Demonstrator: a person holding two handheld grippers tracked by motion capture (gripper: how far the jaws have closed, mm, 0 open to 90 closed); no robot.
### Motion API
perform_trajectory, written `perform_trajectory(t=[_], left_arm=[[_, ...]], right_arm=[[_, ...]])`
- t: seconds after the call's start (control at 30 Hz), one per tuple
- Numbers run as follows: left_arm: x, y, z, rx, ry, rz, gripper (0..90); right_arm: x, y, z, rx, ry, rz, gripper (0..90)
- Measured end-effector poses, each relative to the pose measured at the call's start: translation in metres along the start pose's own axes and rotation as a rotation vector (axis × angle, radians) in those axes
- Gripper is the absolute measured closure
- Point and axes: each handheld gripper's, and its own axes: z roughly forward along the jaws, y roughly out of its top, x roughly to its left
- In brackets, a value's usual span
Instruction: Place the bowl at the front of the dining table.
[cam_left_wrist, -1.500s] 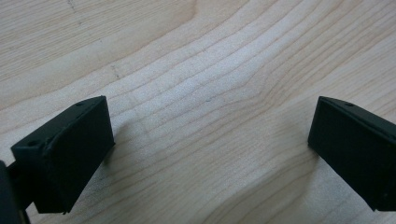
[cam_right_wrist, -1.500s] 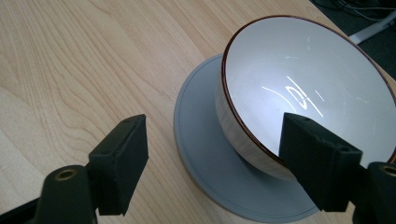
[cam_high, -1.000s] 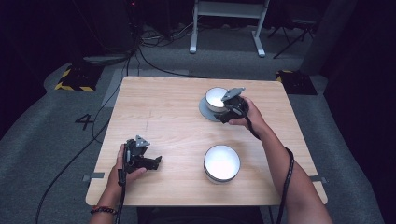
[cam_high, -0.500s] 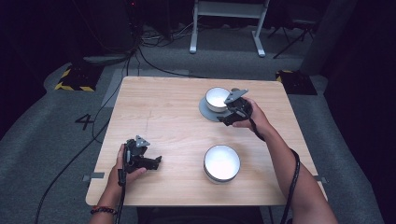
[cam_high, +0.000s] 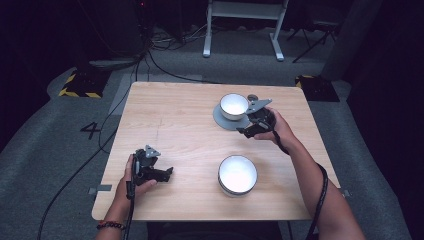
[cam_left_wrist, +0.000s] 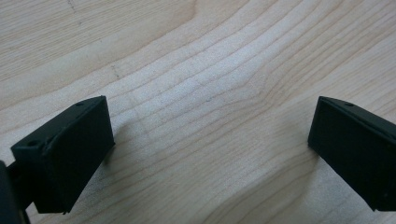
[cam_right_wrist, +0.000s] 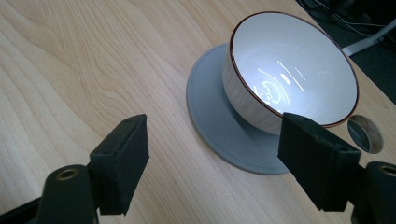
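Starting at the table's (cam_high: 170, 120) seven o'clock corner, we see the left gripper (cam_high: 162, 174) resting low on bare wood, jaws wide apart with nothing between them. Toward five o'clock sits a white bowl (cam_high: 238, 174). At one o'clock a smaller bowl (cam_high: 234, 106) stands on a grey plate (cam_high: 222, 118); the right gripper (cam_high: 250, 131), just beside the plate at its four o'clock, has jaws apart and empty.

The grey saucer (cam_right_wrist: 219, 126) was partly hidden beneath the white bowl (cam_right_wrist: 289, 70) and behind the right hand-held gripper (cam_right_wrist: 212, 161).
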Motion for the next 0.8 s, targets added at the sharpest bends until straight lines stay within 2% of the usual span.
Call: perform_trajectory(t=[0.07, 0.27, 0.47, 0.5, 0.57, 0.6, 0.67, 0.8], left_arm=[[0.000, 0.000, 0.000, -0.001, 0.002, 0.001, 0.3], [0.000, 0.000, 0.000, 0.000, -0.001, 0.000, 0.3], [0.000, 0.000, 0.000, 0.000, 0.000, 0.000, 0.3], [0.000, 0.000, 0.000, -0.001, 0.002, 0.001, 0.3], [0.000, 0.000, 0.000, 0.000, 0.000, 0.000, 0.3], [0.000, 0.000, 0.000, -0.002, 0.003, 0.001, 0.3], [0.000, 0.000, 0.000, -0.002, 0.004, 0.004, 0.3], [0.000, 0.000, 0.000, -0.001, 0.004, 0.004, 0.2]], right_arm=[[0.000, 0.000, -0.001, 0.000, -0.009, -0.011, 24.7], [0.002, -0.005, -0.006, 0.001, -0.009, 0.004, 24.6], [0.005, -0.007, -0.011, -0.002, -0.005, -0.017, 24.4], [0.007, -0.007, -0.012, -0.004, -0.007, 0.006, 24.4], [0.006, -0.008, -0.013, -0.004, -0.004, -0.026, 24.3], [0.008, -0.009, -0.014, -0.003, -0.008, -0.017, 24.3], [0.008, -0.010, -0.016, -0.003, -0.005, -0.035, 24.3], [0.011, -0.015, -0.018, -0.001, -0.009, -0.031, 24.2]])
